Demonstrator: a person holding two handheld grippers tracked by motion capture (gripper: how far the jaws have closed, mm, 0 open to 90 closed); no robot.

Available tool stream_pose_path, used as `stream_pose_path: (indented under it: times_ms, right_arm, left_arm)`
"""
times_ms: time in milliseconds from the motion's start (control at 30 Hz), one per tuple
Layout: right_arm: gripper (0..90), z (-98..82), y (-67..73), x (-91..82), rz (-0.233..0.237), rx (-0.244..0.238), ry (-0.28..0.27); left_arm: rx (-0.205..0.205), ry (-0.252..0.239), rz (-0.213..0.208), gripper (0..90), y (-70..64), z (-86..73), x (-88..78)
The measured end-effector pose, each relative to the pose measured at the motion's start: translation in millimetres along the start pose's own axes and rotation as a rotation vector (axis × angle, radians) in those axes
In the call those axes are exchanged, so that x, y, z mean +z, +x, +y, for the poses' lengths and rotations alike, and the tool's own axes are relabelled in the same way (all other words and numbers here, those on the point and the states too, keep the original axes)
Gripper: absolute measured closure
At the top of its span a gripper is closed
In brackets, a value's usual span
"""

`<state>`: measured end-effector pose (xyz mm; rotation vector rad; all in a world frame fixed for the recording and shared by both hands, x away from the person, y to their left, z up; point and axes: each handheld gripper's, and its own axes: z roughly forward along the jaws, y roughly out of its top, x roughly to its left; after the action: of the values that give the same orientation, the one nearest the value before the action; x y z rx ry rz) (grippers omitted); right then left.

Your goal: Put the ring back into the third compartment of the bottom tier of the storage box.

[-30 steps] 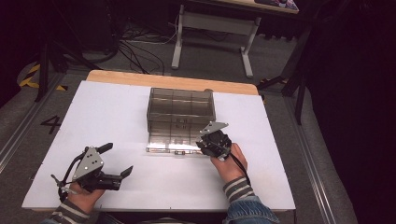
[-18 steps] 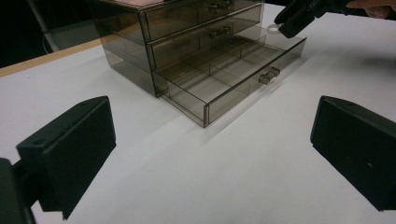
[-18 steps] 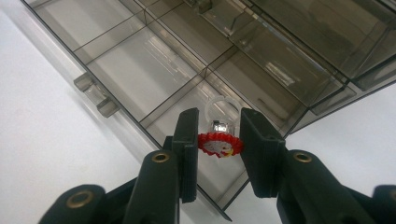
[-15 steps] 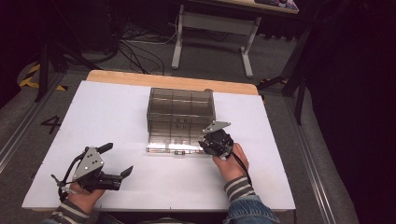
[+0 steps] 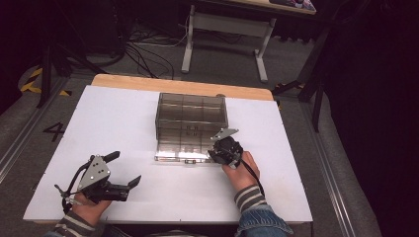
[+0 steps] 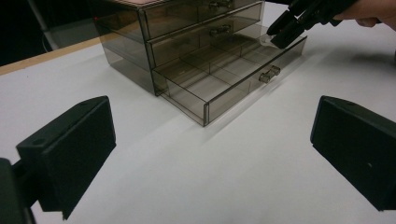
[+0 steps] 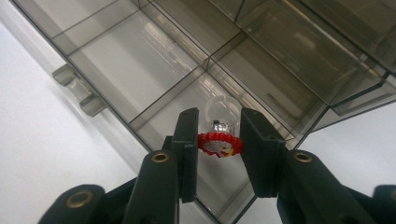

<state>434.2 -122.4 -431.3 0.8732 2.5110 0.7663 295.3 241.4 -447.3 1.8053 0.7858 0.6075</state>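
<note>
A smoky see-through drawer cabinet point(image 5: 191, 114) stands mid-table with its bottom drawer point(image 5: 179, 154) pulled out toward me. My right gripper point(image 5: 215, 155) hangs over the drawer's right front corner. In the right gripper view its jaws point(image 7: 218, 116) are shut on a small ring with a red beaded top point(image 7: 219, 143), held above a drawer compartment point(image 7: 140, 70). My left gripper point(image 5: 126, 169) rests at the table's near left, open and holding nothing. In the left gripper view its jaws point(image 6: 212, 135) stand wide apart, facing the open drawer point(image 6: 224, 74) and the other gripper point(image 6: 294, 25).
The white tabletop point(image 5: 113, 123) has a wooden strip point(image 5: 148, 83) along its far edge. Beyond it are a metal stand point(image 5: 225, 27) and cables point(image 5: 143, 49) on the floor. The drawer handle point(image 6: 269, 73) points toward me.
</note>
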Motion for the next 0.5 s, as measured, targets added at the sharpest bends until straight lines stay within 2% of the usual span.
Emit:
stream_pose_path:
  times_ms: [500]
  right_arm:
    - [66.4,1.5,2.3,13.8,-0.004,-0.026,0.035]
  left_arm:
    - [0.002,0.003,-0.001,0.8,0.0,-0.1,0.3]
